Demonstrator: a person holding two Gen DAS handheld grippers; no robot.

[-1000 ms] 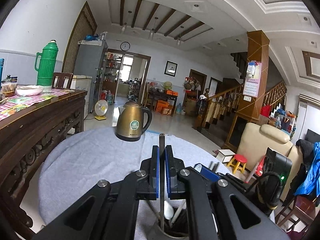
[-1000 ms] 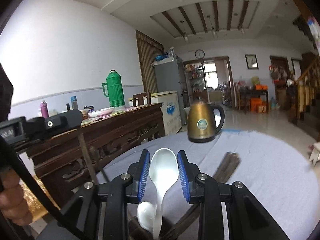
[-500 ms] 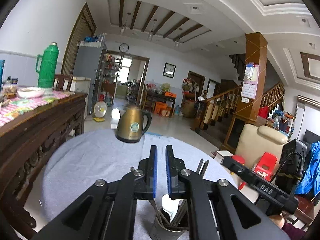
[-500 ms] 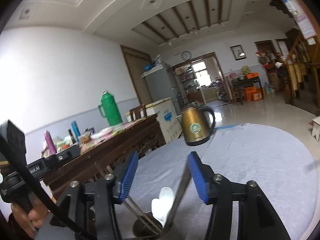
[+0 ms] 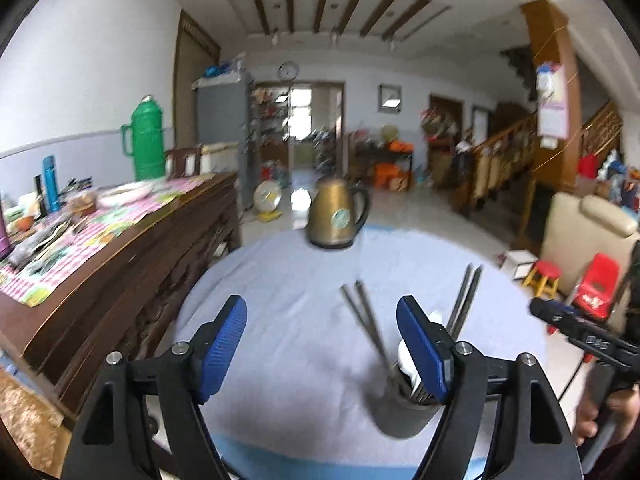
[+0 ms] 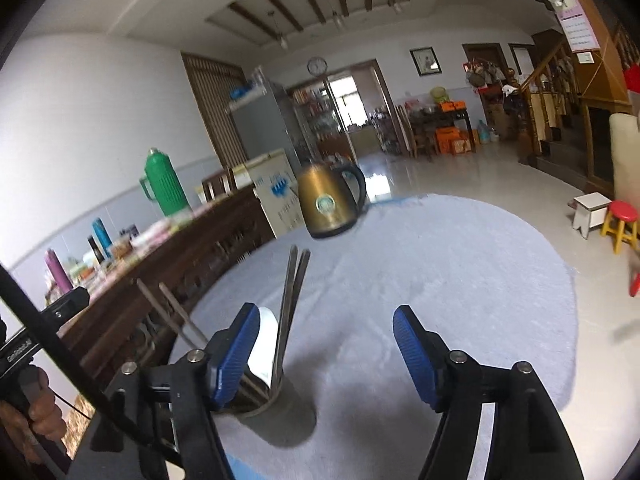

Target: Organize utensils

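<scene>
A grey utensil cup (image 5: 400, 412) stands on the round grey-clothed table (image 5: 288, 280). It holds a white spoon (image 5: 406, 360) and two pairs of dark chopsticks (image 5: 364, 320) that lean outward. My left gripper (image 5: 322, 340) hangs just before the cup and to its left, its jaws opening with nothing between them. In the right wrist view the cup (image 6: 280, 412), the spoon (image 6: 264, 344) and the chopsticks (image 6: 292, 292) sit behind the left finger. The right gripper (image 6: 326, 344) is to the cup's right, its jaws opening over bare cloth.
A brass kettle (image 5: 338, 220) stands at the table's far edge. A dark wooden sideboard (image 5: 120, 248) with a green thermos (image 5: 148, 140) and clutter runs along the left. A hand (image 5: 600, 428) holds the other gripper at the right edge. Small red stools (image 6: 622, 220) stand on the floor.
The left gripper let go of a thin dark stick and opened wide. The right gripper released the white spoon, which now stands in the cup. Both drew back from the cup.
</scene>
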